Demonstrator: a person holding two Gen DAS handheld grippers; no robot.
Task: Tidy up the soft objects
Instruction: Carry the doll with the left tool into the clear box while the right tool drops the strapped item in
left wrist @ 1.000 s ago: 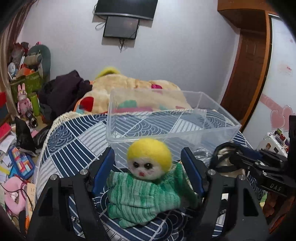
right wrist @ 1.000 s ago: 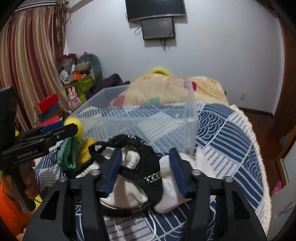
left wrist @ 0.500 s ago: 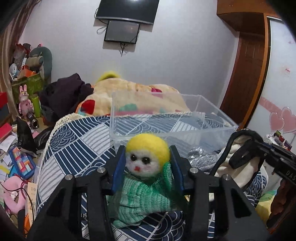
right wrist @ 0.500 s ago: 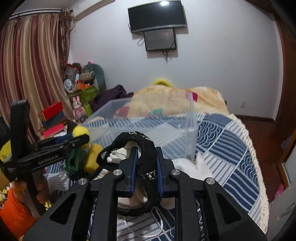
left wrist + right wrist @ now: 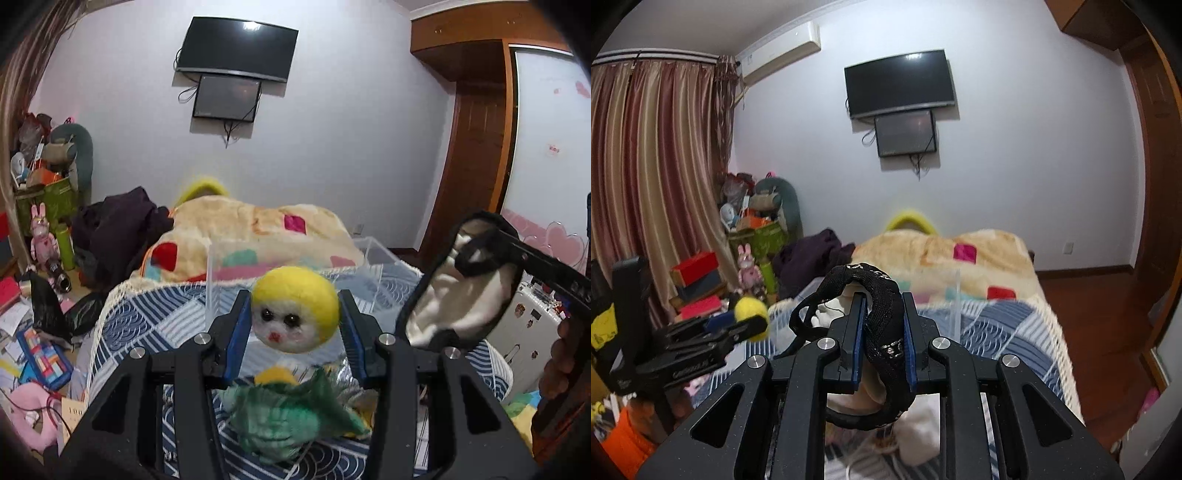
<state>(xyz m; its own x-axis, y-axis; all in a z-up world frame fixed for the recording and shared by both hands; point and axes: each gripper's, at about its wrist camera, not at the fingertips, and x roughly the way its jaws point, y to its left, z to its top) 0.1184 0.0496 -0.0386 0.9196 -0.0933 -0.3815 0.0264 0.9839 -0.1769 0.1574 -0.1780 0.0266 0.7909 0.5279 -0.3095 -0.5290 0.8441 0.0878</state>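
Both grippers are now riding higher than half a second ago: the felt doll with the yellow wool cap and white face (image 5: 295, 309) is hanging clear of the blue-and-white patterned bedspread (image 5: 147, 321), and the clear plastic storage bin (image 5: 376, 254) is sitting lower in the left wrist view than before. The left gripper (image 5: 293, 328) is pinching the doll's round head between its blue-padded jaws, while the doll's green knitted body (image 5: 288, 417) is dangling beneath, blurred and free of the cover. The right gripper (image 5: 882, 339) is clamping its jaws on the black mesh strap with studded trim (image 5: 884, 325), part of a black-rimmed, white fleece-lined soft piece (image 5: 461, 295) that is hanging off to the right of the doll, near it but not touching.

The bin is lying just beyond the doll; its near rim and one upright corner edge (image 5: 208, 284) are showing as thin pale lines, and its open top is facing up with free air above. Behind it, a beige fleece blanket with coloured squares (image 5: 251, 229) is heaped across the bed. To the left, the bedspread's fringed edge is dropping toward a floor crowded with books, a pink plush rabbit (image 5: 42, 232) and a dark heap of clothes (image 5: 118, 225). On the right, the bed's edge is giving way to bare wooden floor (image 5: 1108, 295) beside the wooden door (image 5: 472, 166).
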